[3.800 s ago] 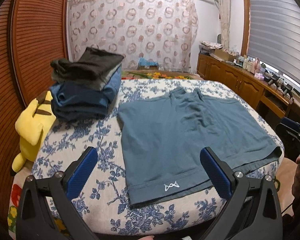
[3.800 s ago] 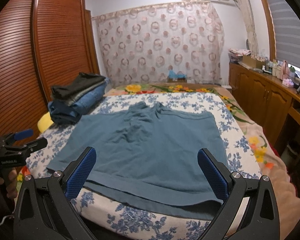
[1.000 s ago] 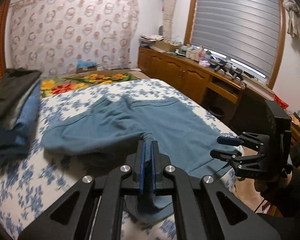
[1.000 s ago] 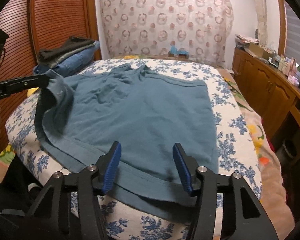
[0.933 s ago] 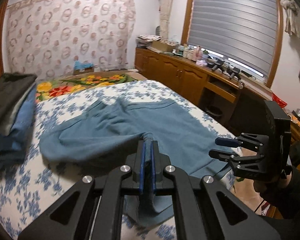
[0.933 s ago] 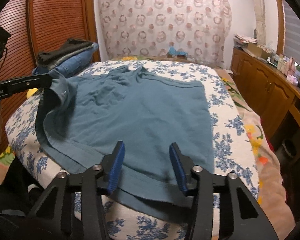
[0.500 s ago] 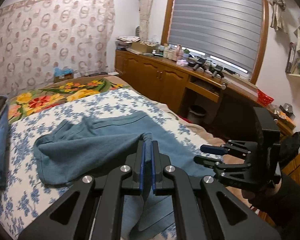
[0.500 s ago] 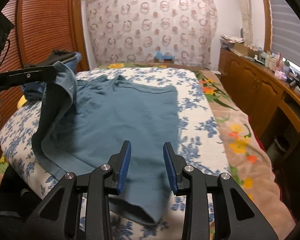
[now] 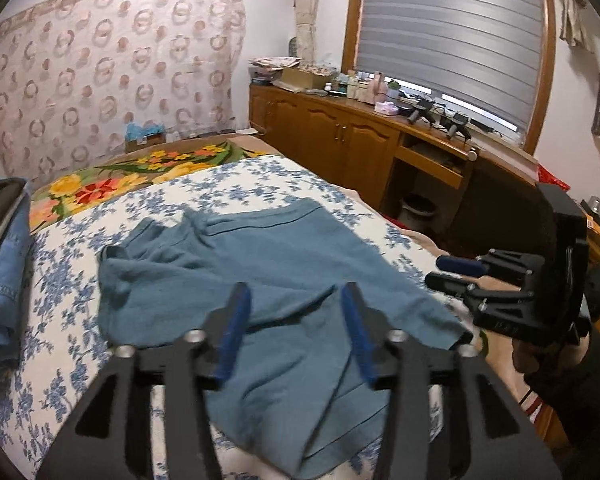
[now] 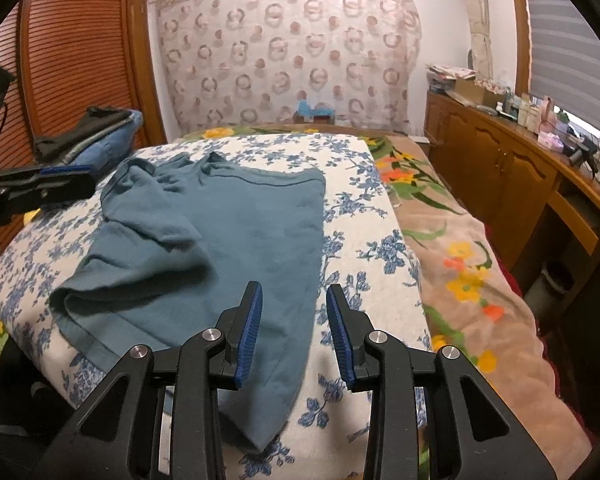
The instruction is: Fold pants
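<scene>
My left gripper (image 9: 296,332), clamped half a second ago on the hem of the teal-blue cotton pants (image 9: 276,276), has just been opening and now stands parted with nothing between its pads, the released leg draped over the other directly ahead of it on the blue-flowered white bedspread (image 9: 60,320). My right gripper (image 10: 294,332) hovers half-open and empty over the near edge. I judge the lengthwise fold laid, though rumpled and needing smoothing.

No readable text showing anywhere, no labels, brands, numbers or signs standing out legibly in either wrist view
</scene>
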`<state>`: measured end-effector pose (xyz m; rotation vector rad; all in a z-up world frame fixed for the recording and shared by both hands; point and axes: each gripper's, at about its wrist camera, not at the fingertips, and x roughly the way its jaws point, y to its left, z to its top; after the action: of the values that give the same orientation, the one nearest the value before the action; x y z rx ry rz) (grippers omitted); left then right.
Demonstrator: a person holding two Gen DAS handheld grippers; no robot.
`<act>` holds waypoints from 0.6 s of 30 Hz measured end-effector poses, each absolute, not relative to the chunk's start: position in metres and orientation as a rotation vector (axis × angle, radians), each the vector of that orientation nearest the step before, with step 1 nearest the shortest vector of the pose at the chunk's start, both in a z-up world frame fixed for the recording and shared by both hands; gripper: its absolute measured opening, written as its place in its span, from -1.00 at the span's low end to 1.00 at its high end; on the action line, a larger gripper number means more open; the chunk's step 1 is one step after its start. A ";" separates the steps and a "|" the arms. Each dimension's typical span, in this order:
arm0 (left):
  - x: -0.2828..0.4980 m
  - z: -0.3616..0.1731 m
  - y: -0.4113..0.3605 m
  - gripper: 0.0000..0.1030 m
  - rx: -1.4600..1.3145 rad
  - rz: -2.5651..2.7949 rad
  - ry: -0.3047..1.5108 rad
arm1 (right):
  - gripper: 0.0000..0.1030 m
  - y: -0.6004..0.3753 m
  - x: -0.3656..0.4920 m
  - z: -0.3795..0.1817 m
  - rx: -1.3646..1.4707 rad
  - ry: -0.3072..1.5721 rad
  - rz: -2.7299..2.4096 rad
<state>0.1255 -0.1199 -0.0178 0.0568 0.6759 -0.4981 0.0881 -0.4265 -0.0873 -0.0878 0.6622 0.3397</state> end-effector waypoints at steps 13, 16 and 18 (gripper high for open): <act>0.117 -0.069 -0.078 0.15 0.021 -0.396 0.777 | -0.53 -0.386 0.099 -0.080 -0.087 0.687 0.493; 0.114 -0.076 -0.075 0.15 0.016 -0.382 0.787 | -0.53 -0.369 0.107 -0.082 -0.116 0.705 0.520; 0.114 -0.080 -0.074 0.15 0.015 -0.375 0.799 | -0.52 -0.362 0.115 -0.085 -0.118 0.729 0.533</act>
<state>0.1137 -0.0739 -0.0803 0.0149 0.7990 -0.3753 0.1147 -0.3617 -0.0848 -0.1184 0.7294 0.5332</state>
